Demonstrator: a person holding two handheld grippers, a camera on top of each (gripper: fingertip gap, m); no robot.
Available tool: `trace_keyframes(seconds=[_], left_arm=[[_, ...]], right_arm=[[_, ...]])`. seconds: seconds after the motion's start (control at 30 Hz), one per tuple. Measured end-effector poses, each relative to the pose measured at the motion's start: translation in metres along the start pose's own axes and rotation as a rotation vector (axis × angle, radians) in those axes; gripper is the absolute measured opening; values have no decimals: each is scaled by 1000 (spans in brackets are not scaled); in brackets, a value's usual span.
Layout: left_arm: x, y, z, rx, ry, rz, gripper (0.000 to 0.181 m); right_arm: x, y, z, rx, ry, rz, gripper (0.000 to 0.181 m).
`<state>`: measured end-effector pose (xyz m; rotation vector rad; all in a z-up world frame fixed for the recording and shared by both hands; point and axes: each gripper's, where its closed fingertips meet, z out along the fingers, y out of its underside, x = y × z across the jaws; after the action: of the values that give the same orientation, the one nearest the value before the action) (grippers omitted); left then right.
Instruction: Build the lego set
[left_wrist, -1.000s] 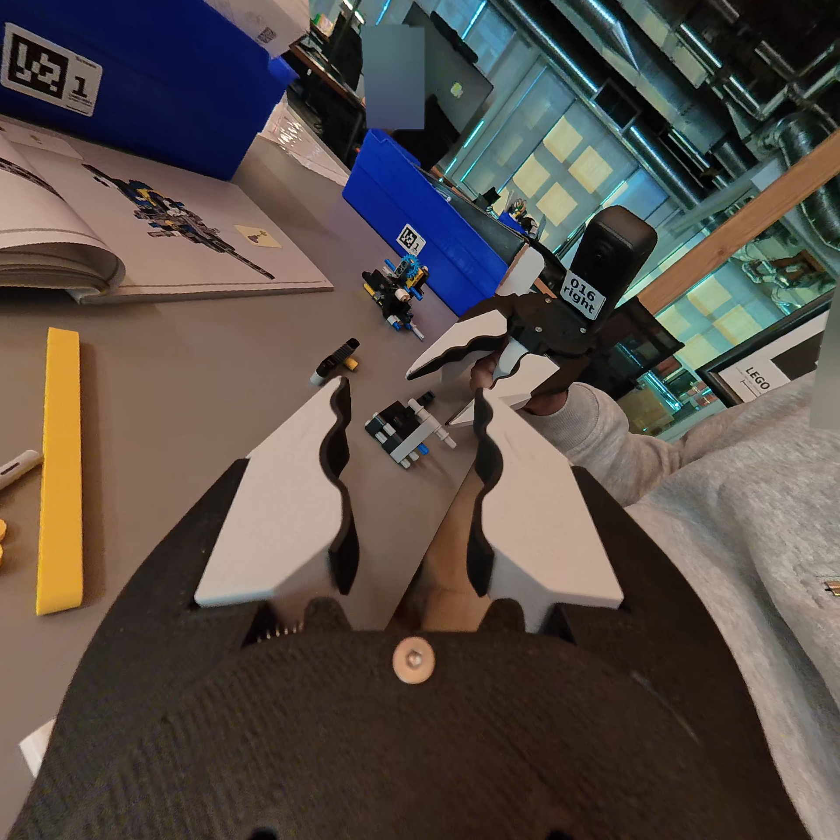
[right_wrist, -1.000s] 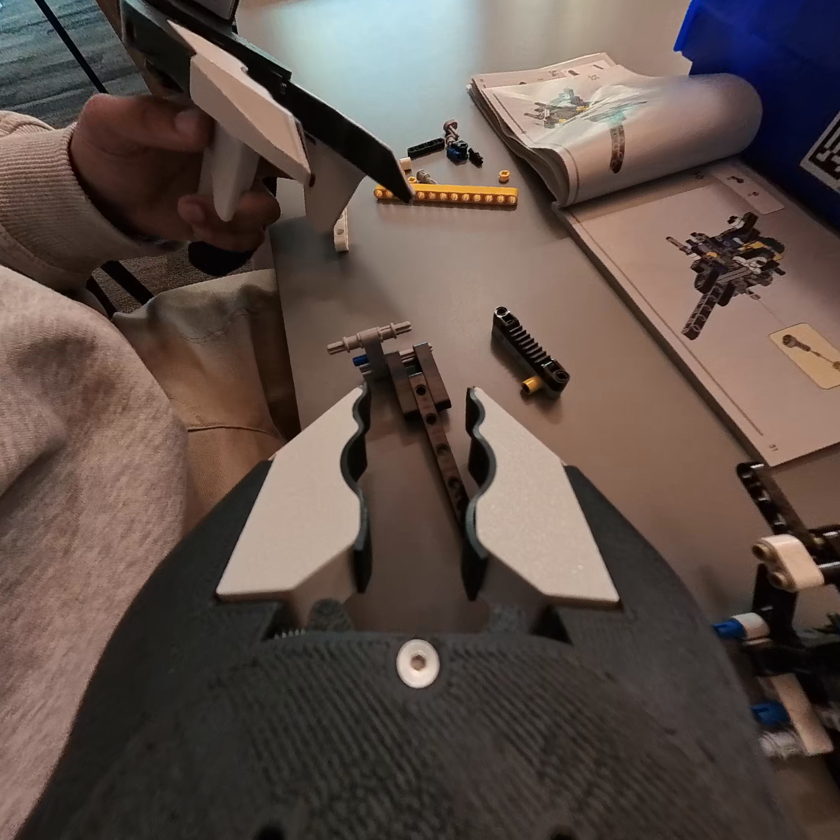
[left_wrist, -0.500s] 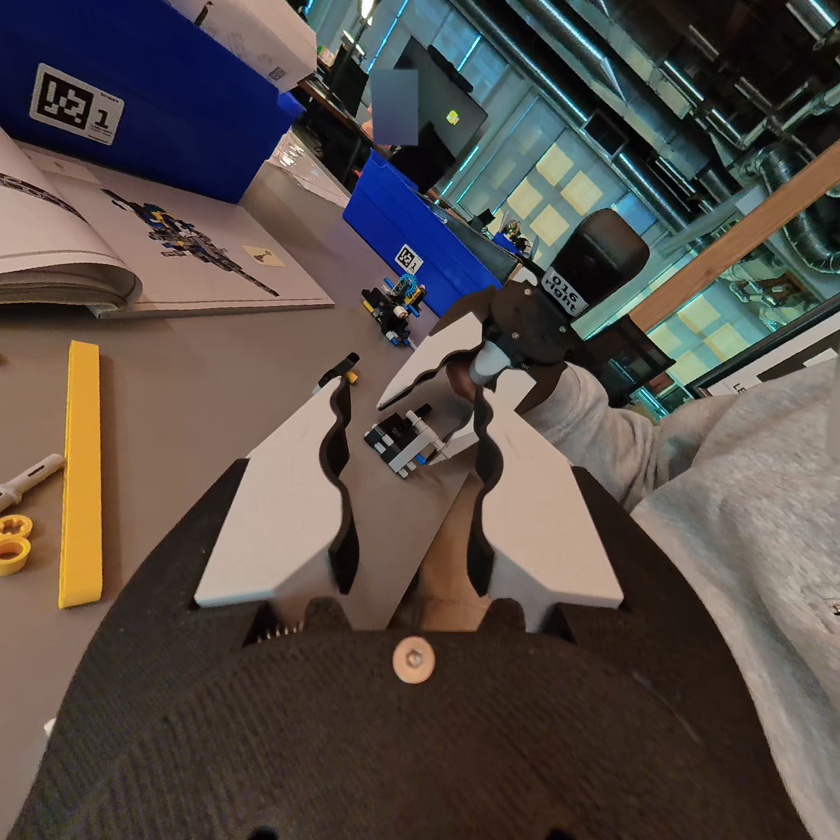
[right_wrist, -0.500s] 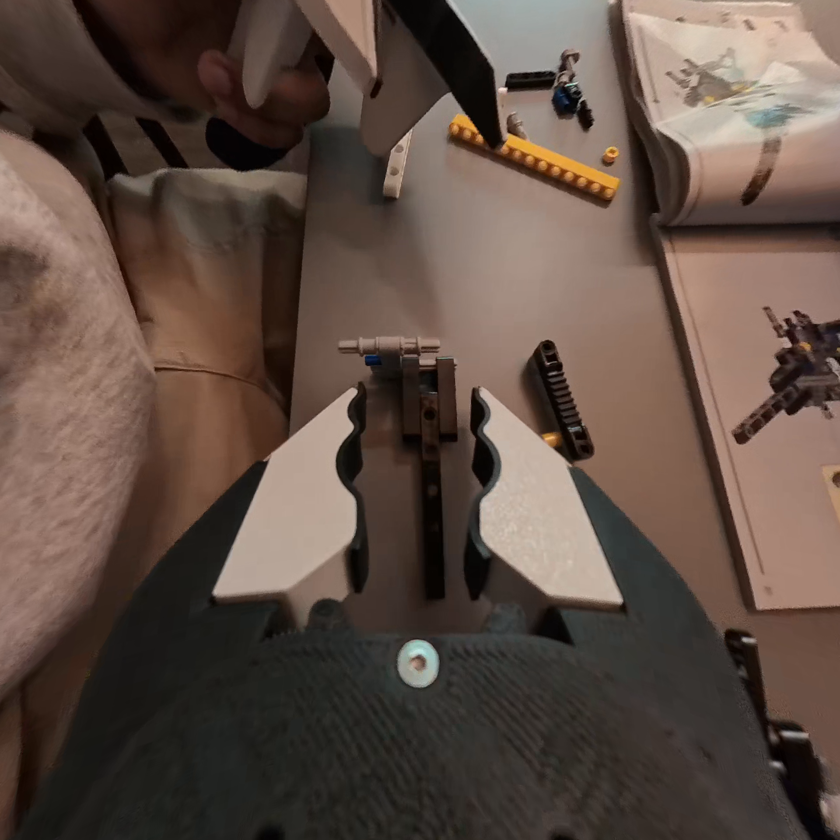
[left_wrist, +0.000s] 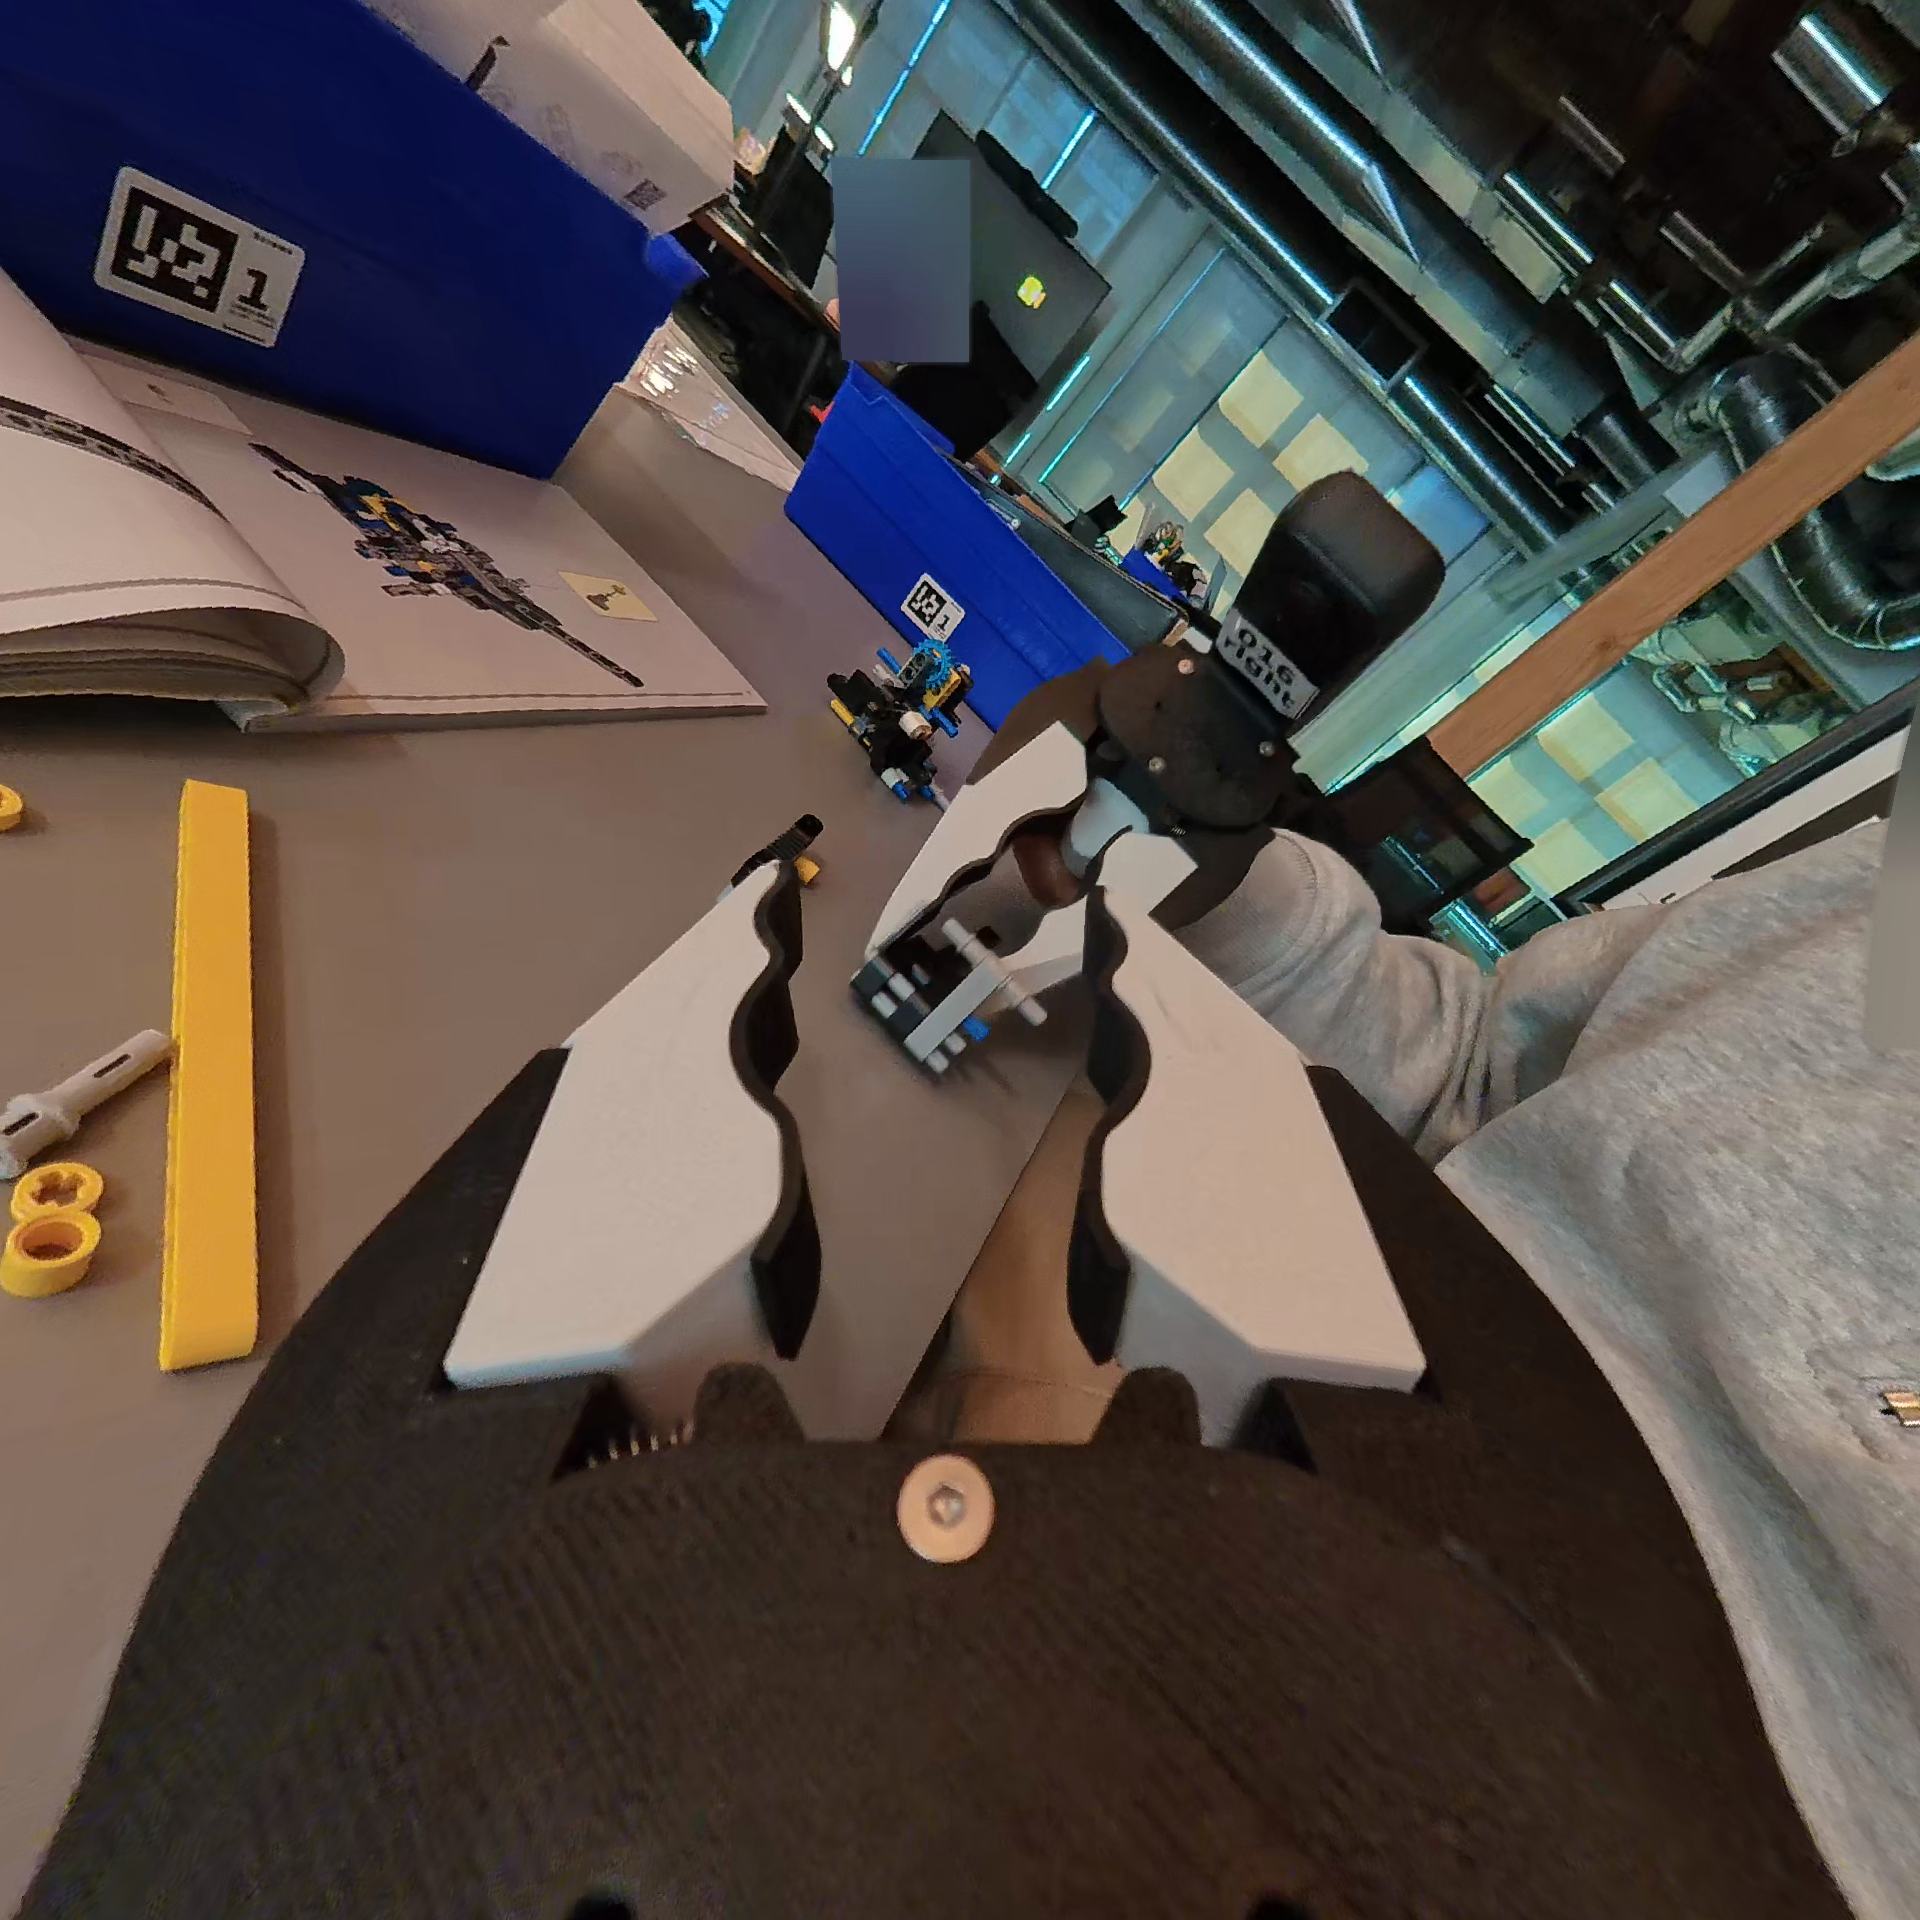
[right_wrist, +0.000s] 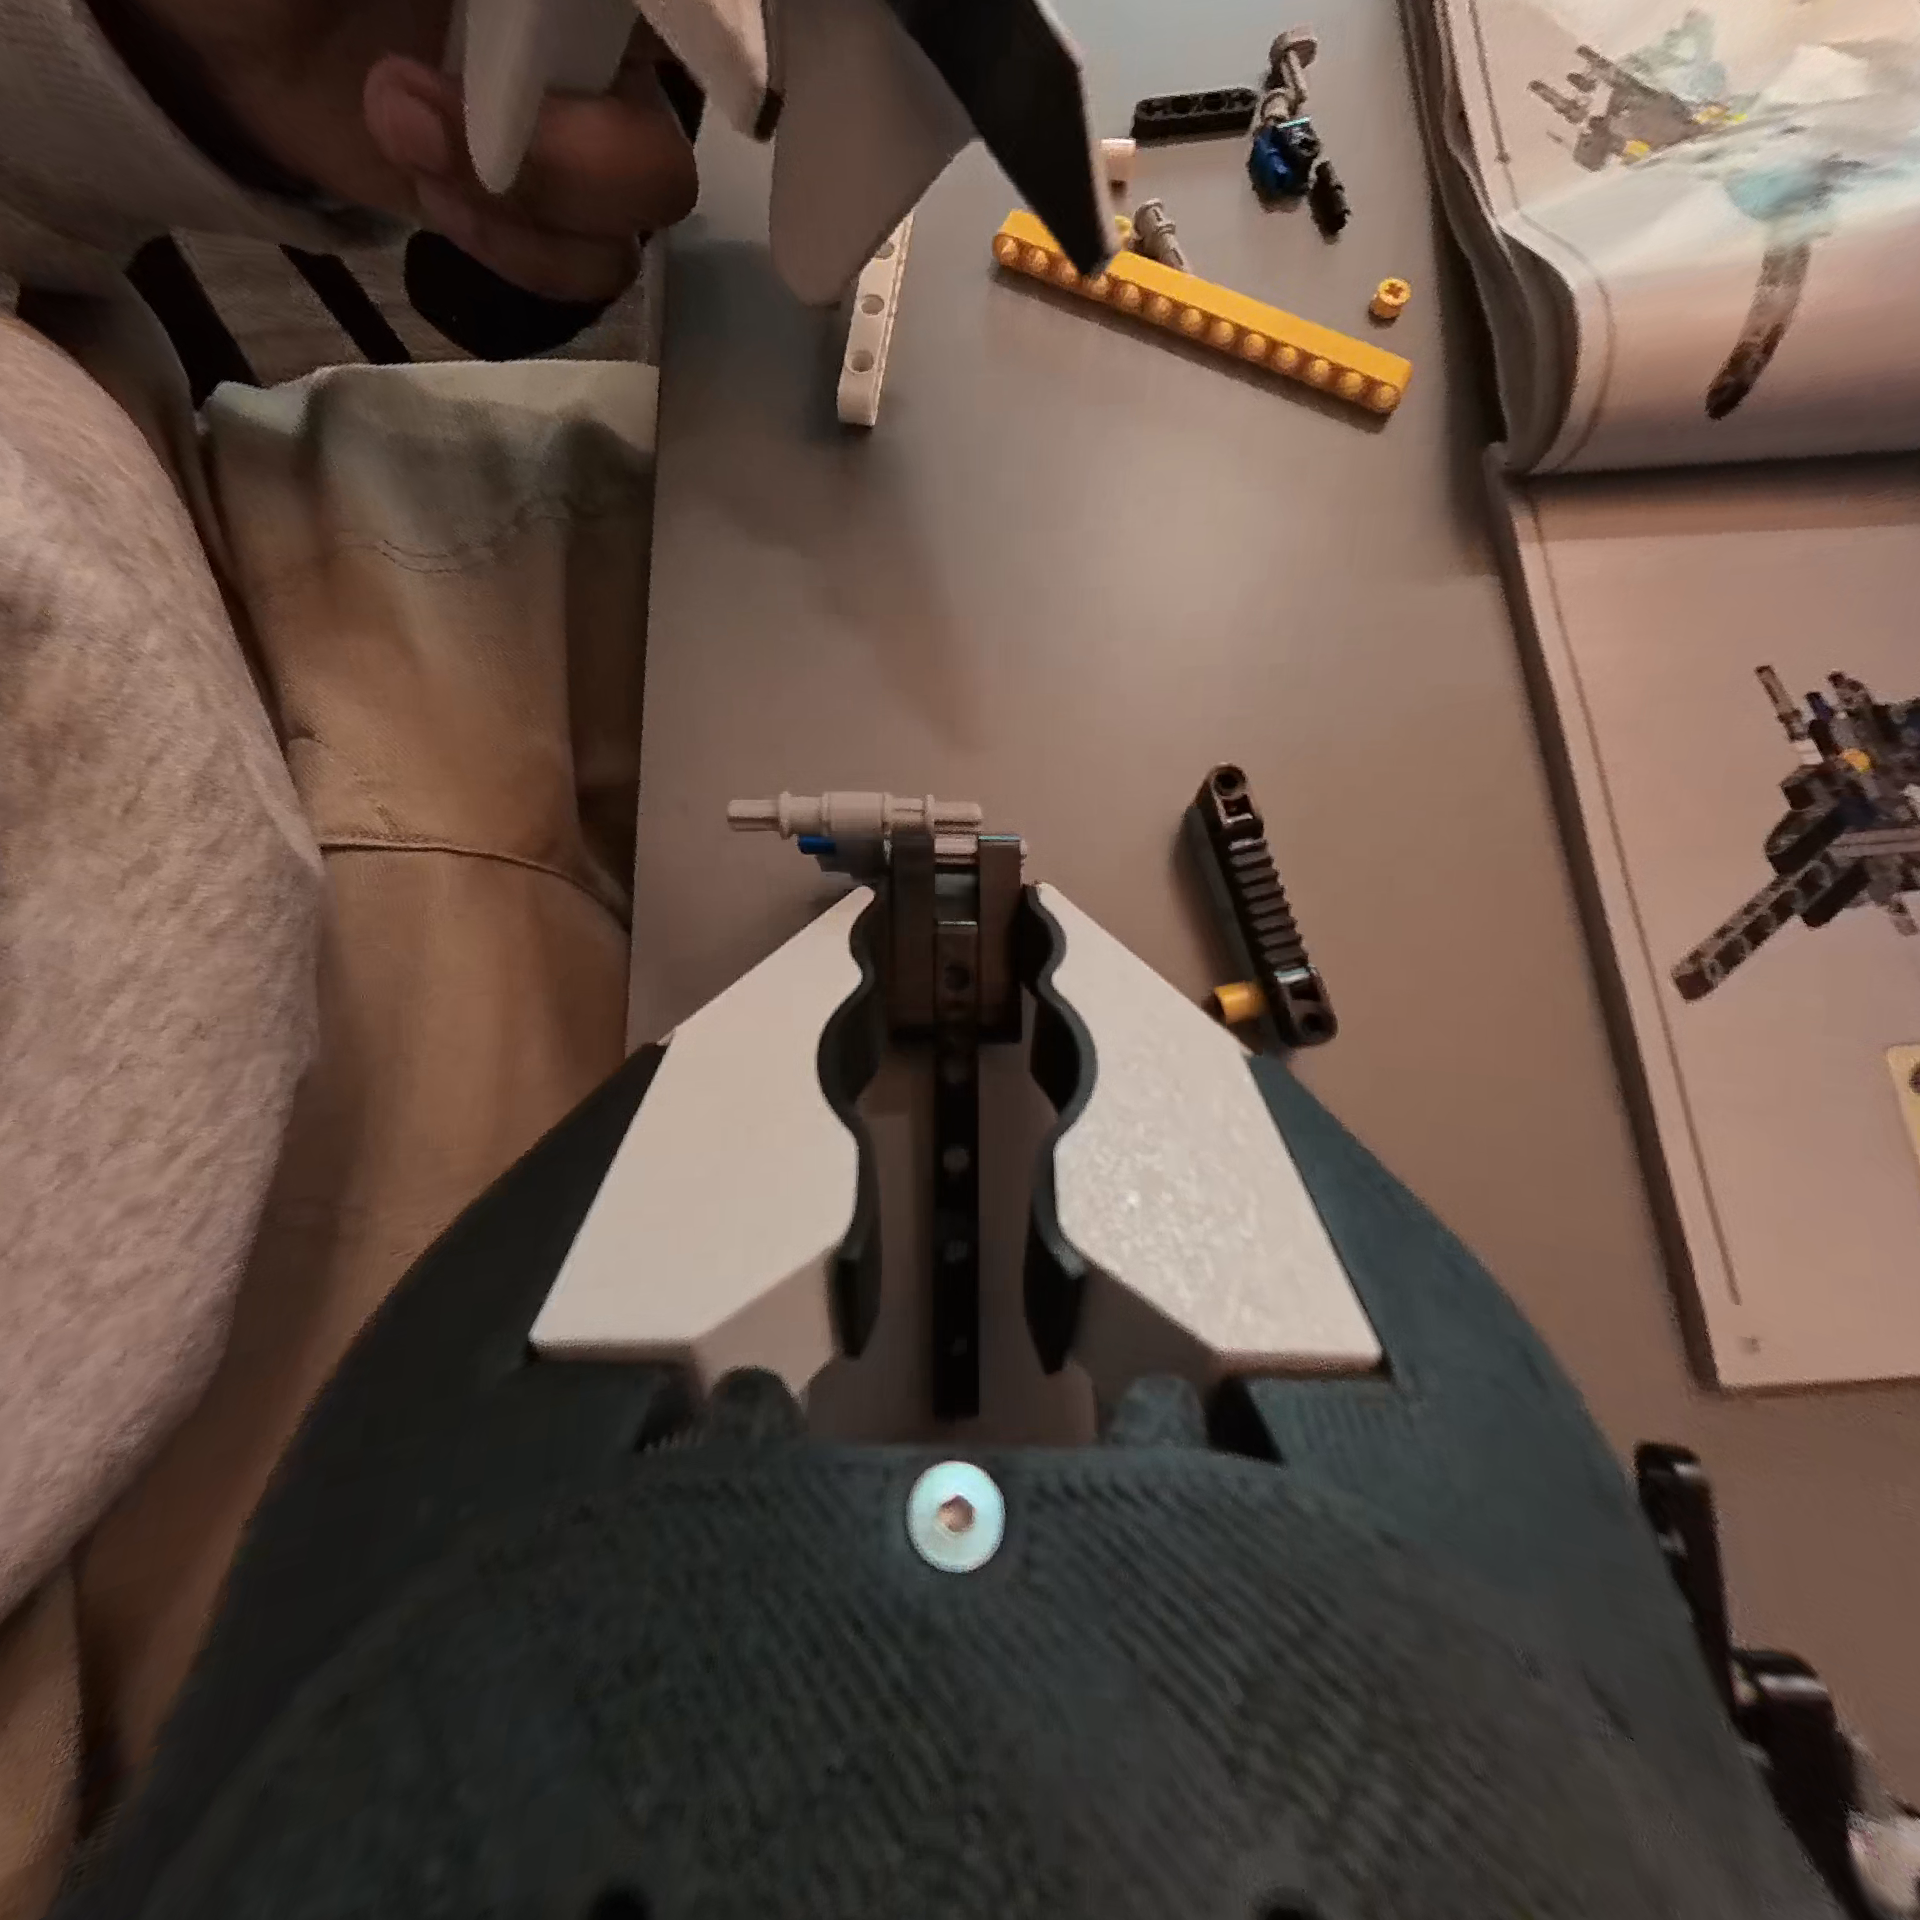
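A small grey and black lego sub-assembly (right_wrist: 951, 935) with a long black beam and a grey axle on top lies on the grey table (right_wrist: 1039, 623), near its edge. My right gripper (right_wrist: 951, 894) is shut on it, with both pads pressed against its sides. The left wrist view shows the same grasp on the sub-assembly (left_wrist: 935, 992). My left gripper (left_wrist: 940, 904) is open and empty, held above the table and pointing at the sub-assembly. It also shows at the top of the right wrist view (right_wrist: 956, 260).
A black gear rack with a yellow pin (right_wrist: 1257, 904) lies right of the sub-assembly. A long yellow beam (right_wrist: 1205, 327), a white beam (right_wrist: 871, 343) and small parts (right_wrist: 1278, 145) lie farther off. The open instruction booklet (right_wrist: 1714, 935) is on the right. A larger build (left_wrist: 904, 717) and blue bins (left_wrist: 364, 260) stand beyond. Spacing between my two grippers at the tips: around 10 centimetres.
My right gripper moved forward over the sub-assembly and its fingers closed onto its sides. My left gripper stayed open and shifted only slightly.
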<state>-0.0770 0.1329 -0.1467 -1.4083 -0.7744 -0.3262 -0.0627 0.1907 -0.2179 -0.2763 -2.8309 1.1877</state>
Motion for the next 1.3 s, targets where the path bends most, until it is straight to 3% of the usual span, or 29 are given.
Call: trace_keyframes(seconds=[0.27, 0.47, 0.63, 0.9, 1.13, 1.3], left_arm=[[0, 2, 2, -7, -6, 17, 51], [6, 15, 13, -66, -21, 91, 51], [16, 31, 32, -134, -20, 169, 51], [37, 43, 79, -213, 57, 187, 51], [39, 44, 119, -298, 54, 346, 51], [37, 44, 143, -330, 31, 424, 52]], right_arm=[[10, 17, -62, 10, 93, 173, 24], [24, 60, -128, -27, 291, 342, 23], [40, 100, -164, -90, 490, 487, 24], [53, 118, -170, 6, 621, 651, 23], [58, 129, -176, 126, 686, 748, 23], [60, 137, -184, 109, 736, 721, 23]])
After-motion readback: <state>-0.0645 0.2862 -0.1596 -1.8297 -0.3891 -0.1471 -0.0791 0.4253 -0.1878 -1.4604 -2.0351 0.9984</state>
